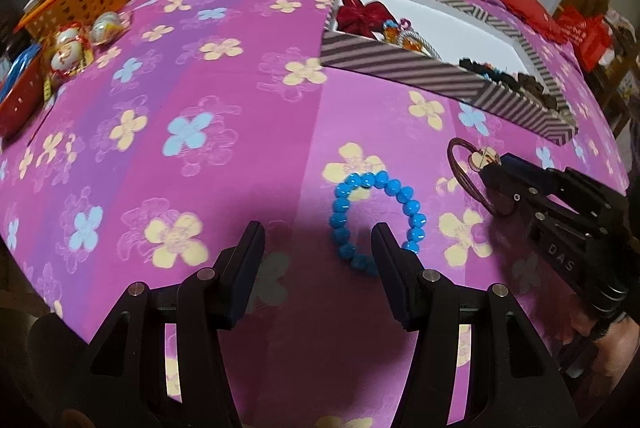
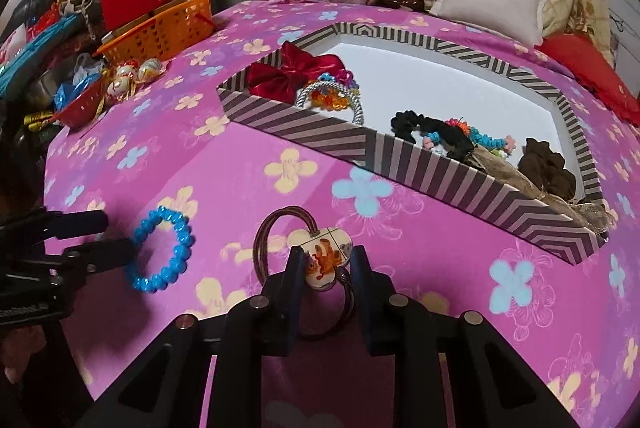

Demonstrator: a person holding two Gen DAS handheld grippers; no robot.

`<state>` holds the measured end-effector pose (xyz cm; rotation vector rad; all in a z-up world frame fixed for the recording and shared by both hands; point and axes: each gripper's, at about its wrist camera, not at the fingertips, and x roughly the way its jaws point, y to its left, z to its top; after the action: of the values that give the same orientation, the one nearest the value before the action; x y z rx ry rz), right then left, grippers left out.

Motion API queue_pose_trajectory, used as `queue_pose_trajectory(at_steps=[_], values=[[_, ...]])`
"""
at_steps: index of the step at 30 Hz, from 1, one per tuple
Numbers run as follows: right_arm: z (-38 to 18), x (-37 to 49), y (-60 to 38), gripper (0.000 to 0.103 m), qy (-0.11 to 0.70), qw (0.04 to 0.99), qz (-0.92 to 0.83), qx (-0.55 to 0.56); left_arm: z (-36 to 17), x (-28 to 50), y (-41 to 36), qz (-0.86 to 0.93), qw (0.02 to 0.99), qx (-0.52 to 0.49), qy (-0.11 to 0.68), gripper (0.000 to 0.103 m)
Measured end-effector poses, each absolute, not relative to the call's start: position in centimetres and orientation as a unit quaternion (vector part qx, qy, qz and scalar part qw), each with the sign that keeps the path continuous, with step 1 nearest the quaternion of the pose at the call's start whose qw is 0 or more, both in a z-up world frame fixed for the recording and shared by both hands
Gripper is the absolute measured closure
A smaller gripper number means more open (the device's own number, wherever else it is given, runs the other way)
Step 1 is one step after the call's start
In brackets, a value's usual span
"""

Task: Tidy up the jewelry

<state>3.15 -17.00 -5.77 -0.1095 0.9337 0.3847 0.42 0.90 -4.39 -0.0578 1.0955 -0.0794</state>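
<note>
Right gripper: sitting at the bottom centre of its own view, jaws nearly closed and pinching the heart charm of the brown hair tie, whose loops are sticking out on either side.
Left gripper: hovering with jaws wide apart and gripping nothing, its right finger overlapping the blue bead bracelet lying on the pink floral cloth.
Striped box: sitting in the upper right of the frame, holding a red bow, scrunchies and other bands.
Orange basket: standing at the upper left.
</note>
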Motion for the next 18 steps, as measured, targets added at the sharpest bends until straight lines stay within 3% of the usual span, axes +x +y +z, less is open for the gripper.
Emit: queue_pose_trajectory(at_steps=[3, 6, 7, 11, 13, 15, 16, 17, 18], values=[[-5.8, 3.2, -16.9, 0.079, 0.443, 0.875, 0.185, -0.06, -4.7, 0.8, 0.5, -0.036, 0.851, -0.02, 0.523, 0.048], [-5.9, 3.3, -16.7, 0.053, 0.438, 0.877, 0.187, -0.064, -5.0, 1.2, 0.2, -0.032, 0.852, -0.01, 0.522, 0.048], [-6.0, 3.4, -16.6, 0.052, 0.437, 0.878, 0.184, -0.066, -5.0, 1.3, 0.2, -0.032, 0.852, -0.009, 0.523, 0.048], [-6.2, 3.4, -16.2, 0.053, 0.433, 0.878, 0.184, -0.084, -5.1, 1.6, -0.1, -0.037, 0.855, 0.0, 0.517, 0.048], [-6.2, 3.5, -16.2, 0.063, 0.431, 0.88, 0.184, -0.083, -5.2, 1.7, -0.3, -0.04, 0.858, 0.002, 0.512, 0.049], [-6.1, 3.7, -16.5, 0.075, 0.432, 0.88, 0.182, -0.078, -5.0, 1.7, -0.6, -0.047, 0.861, 0.009, 0.506, 0.068], [-6.1, 3.8, -16.7, 0.075, 0.433, 0.879, 0.184, -0.075, -5.0, 1.8, -0.7, -0.049, 0.861, 0.014, 0.506, 0.084], [-6.0, 3.7, -16.7, 0.075, 0.433, 0.879, 0.185, -0.073, -5.0, 1.8, -0.8, -0.051, 0.861, 0.012, 0.506, 0.092], [-6.0, 3.6, -16.7, 0.075, 0.432, 0.879, 0.185, -0.075, -5.0, 1.9, -0.6, -0.058, 0.86, 0.005, 0.507, 0.093]])
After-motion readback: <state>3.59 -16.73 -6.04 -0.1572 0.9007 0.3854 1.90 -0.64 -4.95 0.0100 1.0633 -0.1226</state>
